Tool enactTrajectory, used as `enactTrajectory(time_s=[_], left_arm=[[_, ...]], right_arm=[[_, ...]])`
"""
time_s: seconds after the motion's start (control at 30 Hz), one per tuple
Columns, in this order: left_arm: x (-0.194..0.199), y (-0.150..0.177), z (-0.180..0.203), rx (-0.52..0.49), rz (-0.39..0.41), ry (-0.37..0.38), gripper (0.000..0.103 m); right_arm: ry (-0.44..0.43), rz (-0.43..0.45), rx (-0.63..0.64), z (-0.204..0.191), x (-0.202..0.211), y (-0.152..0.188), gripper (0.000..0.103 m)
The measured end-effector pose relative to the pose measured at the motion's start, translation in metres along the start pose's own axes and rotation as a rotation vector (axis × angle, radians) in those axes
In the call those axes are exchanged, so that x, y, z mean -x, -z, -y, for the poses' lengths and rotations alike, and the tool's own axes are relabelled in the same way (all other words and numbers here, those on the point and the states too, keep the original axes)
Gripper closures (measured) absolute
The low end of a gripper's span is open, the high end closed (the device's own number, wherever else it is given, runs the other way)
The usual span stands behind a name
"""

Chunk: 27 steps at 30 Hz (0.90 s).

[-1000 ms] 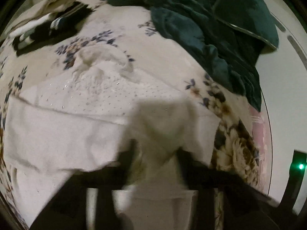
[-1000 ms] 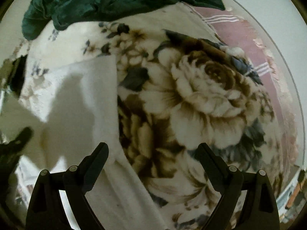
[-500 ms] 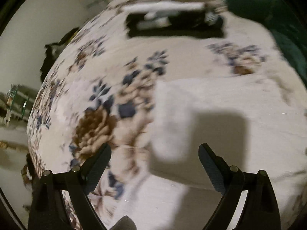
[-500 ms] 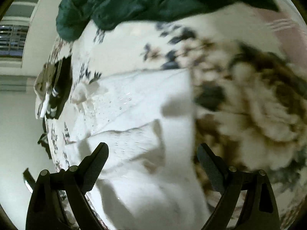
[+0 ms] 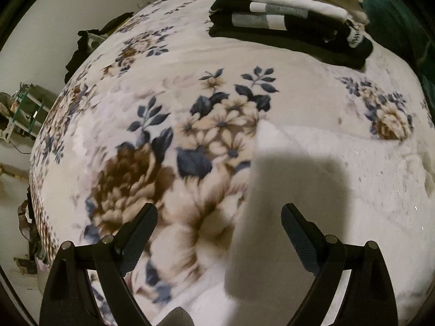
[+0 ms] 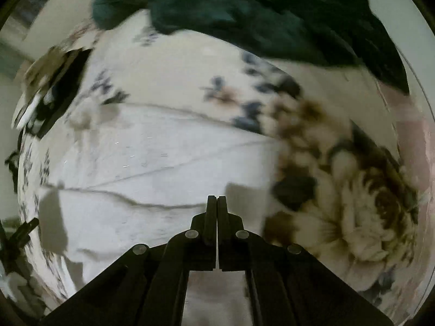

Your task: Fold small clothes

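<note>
The left gripper hangs over the bed with its jaws spread wide and nothing between the pads; below them lies the left edge of the white garment, partly under the gripper's own shadow. The garment is spread flat on the floral blanket and runs off to the right. Beyond it, at the far side of the bed, sits a stack of folded clothes — black pieces at the bottom, white and cream ones on top. A dark green cloth shows at the far right edge.

The right gripper has its jaws pressed fully together — no fabric shows between the tips. It points down at the garment, near its right edge, where the white meets the blanket's big brown flower. A crease runs across the garment just beyond the tips. The green cloth is heaped at the far side; the folded stack lies blurred at far left.
</note>
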<state>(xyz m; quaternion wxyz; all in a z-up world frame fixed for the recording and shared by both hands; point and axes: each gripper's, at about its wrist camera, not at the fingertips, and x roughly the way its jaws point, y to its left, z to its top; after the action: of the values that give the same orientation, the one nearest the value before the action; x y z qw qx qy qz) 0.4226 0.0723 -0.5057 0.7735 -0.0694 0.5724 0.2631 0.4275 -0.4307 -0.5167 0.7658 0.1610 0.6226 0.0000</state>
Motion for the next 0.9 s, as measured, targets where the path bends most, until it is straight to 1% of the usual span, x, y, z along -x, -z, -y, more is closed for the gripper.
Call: enactTrajectory(time_s=[0.03,0.07,0.1,0.13,0.17,0.2,0.23,0.27,0.3,0.33,0.37,0.4,0.43,0.47,0.53,0.6,0.63,0.67,0.7,0.77,0.83,0.9], left_arm=[[-0.003,-0.005,-0.001,0.014,-0.001,0.006,0.01],[-0.004,-0.009,-0.003,0.026,0.002,0.017,0.01],[-0.004,-0.011,-0.004,0.029,0.008,0.017,0.01],[-0.004,-0.012,-0.004,0.019,0.018,0.011,0.01],[-0.005,-0.012,-0.003,0.0,0.024,0.007,0.01],[-0.006,-0.011,-0.001,-0.022,0.028,0.004,0.01],[-0.008,-0.011,-0.001,-0.04,0.028,0.002,0.01],[-0.009,-0.01,0.0,-0.059,0.027,0.003,0.01],[-0.011,-0.009,0.0,-0.08,0.026,0.005,0.01],[-0.011,-0.008,0.0,-0.1,0.027,0.004,0.01],[-0.012,-0.007,-0.001,-0.118,0.031,0.001,0.01],[-0.012,-0.007,-0.002,-0.132,0.032,-0.002,0.01],[-0.013,-0.008,-0.004,-0.144,0.034,-0.004,0.01],[-0.013,-0.01,-0.008,-0.148,0.038,-0.002,0.01],[-0.013,-0.014,-0.014,-0.144,0.042,0.013,0.01],[-0.02,-0.019,-0.018,-0.14,0.036,0.035,0.01],[-0.024,-0.021,-0.017,-0.141,0.03,0.041,0.01],[-0.031,-0.023,-0.016,-0.146,0.019,0.049,0.01],[-0.04,-0.025,-0.013,-0.153,0.003,0.054,0.01],[-0.061,-0.028,-0.009,-0.16,-0.039,0.049,0.01],[-0.083,-0.03,-0.007,-0.175,-0.093,0.051,0.01],[-0.089,-0.031,-0.009,-0.171,-0.107,0.077,0.01]], right_arm=[[-0.012,-0.026,-0.026,0.008,-0.004,-0.002,0.103],[-0.066,-0.056,-0.074,0.016,-0.006,-0.005,0.103],[-0.142,-0.075,-0.113,0.02,-0.006,-0.007,0.103],[-0.217,-0.089,-0.147,0.024,-0.006,-0.007,0.099],[-0.268,-0.104,-0.171,0.024,-0.005,-0.007,0.083],[-0.288,-0.113,-0.173,0.022,-0.005,-0.006,0.069],[-0.287,-0.133,-0.169,0.017,-0.01,-0.003,0.047],[-0.287,-0.145,-0.167,0.011,-0.017,0.001,0.046],[-0.288,-0.163,-0.165,0.006,-0.024,0.005,0.046],[-0.279,-0.201,-0.158,-0.001,-0.037,0.009,0.046],[-0.272,-0.234,-0.144,-0.009,-0.049,0.015,0.061],[-0.242,-0.22,-0.118,-0.016,-0.055,0.021,0.081],[-0.176,-0.201,-0.072,-0.026,-0.059,0.025,0.096],[-0.109,-0.165,-0.028,-0.036,-0.056,0.03,0.096],[-0.039,-0.083,-0.011,-0.047,-0.041,0.03,0.097],[0.016,0.005,-0.022,-0.05,-0.02,0.025,0.097],[0.039,0.027,-0.03,-0.049,-0.014,0.023,0.097],[0.071,0.03,-0.036,-0.047,-0.013,0.02,0.097],[0.086,0.024,-0.045,-0.045,-0.015,0.018,0.097],[0.093,-0.014,-0.071,-0.038,-0.026,0.014,0.097],[0.119,-0.041,-0.065,-0.031,-0.036,0.011,0.096],[0.146,-0.082,-0.052,-0.03,-0.05,0.009,0.094]])
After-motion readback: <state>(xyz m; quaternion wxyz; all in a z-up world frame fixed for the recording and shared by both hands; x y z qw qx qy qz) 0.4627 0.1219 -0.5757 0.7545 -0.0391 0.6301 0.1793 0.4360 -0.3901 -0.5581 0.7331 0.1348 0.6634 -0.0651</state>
